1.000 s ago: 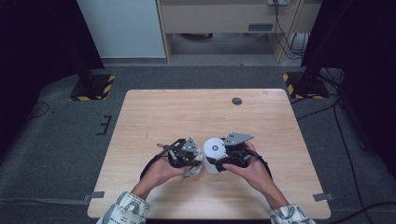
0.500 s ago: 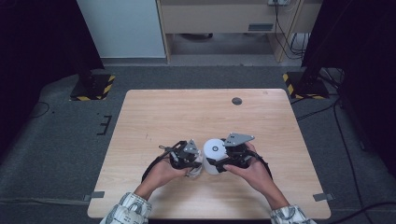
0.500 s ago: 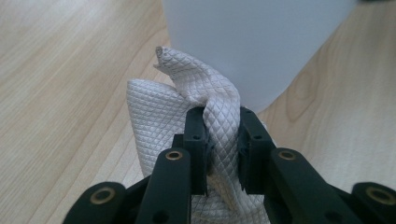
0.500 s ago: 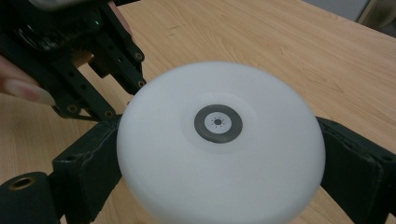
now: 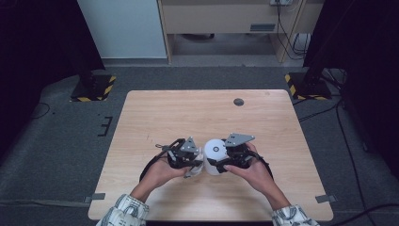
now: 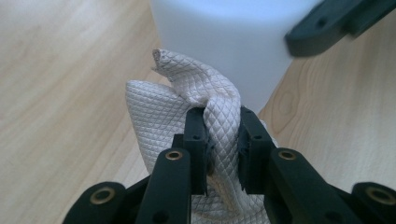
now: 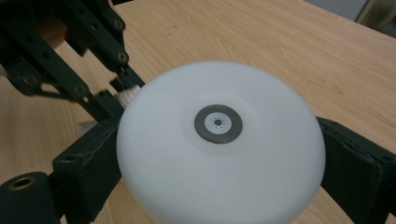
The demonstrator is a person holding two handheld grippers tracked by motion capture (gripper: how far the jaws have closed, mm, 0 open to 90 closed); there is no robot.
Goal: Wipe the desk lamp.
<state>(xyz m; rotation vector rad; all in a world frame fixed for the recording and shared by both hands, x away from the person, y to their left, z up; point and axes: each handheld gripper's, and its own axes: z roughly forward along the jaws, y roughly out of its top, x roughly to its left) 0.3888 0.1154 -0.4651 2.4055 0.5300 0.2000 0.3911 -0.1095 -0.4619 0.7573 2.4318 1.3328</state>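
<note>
Gripping the white cylindrical container (image 7: pixel 219 149) across its smooth, likely slippery sides near the table's (image 5: pixel 155 117) front edge, the right gripper (image 5: pixel 221 165) held it while the left gripper (image 6: pixel 222 144) pinched a soft quilted cloth (image 6: pixel 163 121) against it.

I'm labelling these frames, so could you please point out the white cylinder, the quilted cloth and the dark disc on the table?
white cylinder (image 7: pixel 219 154): right gripper view, its flat top.
quilted cloth (image 6: pixel 223 114): left gripper view, the pinched fold.
dark disc (image 5: pixel 238 101): high view, its centre.

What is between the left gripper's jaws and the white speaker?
A bunched quilted cloth, pinched in the left gripper, reaches to the white speaker, as the left gripper view shows.
</note>
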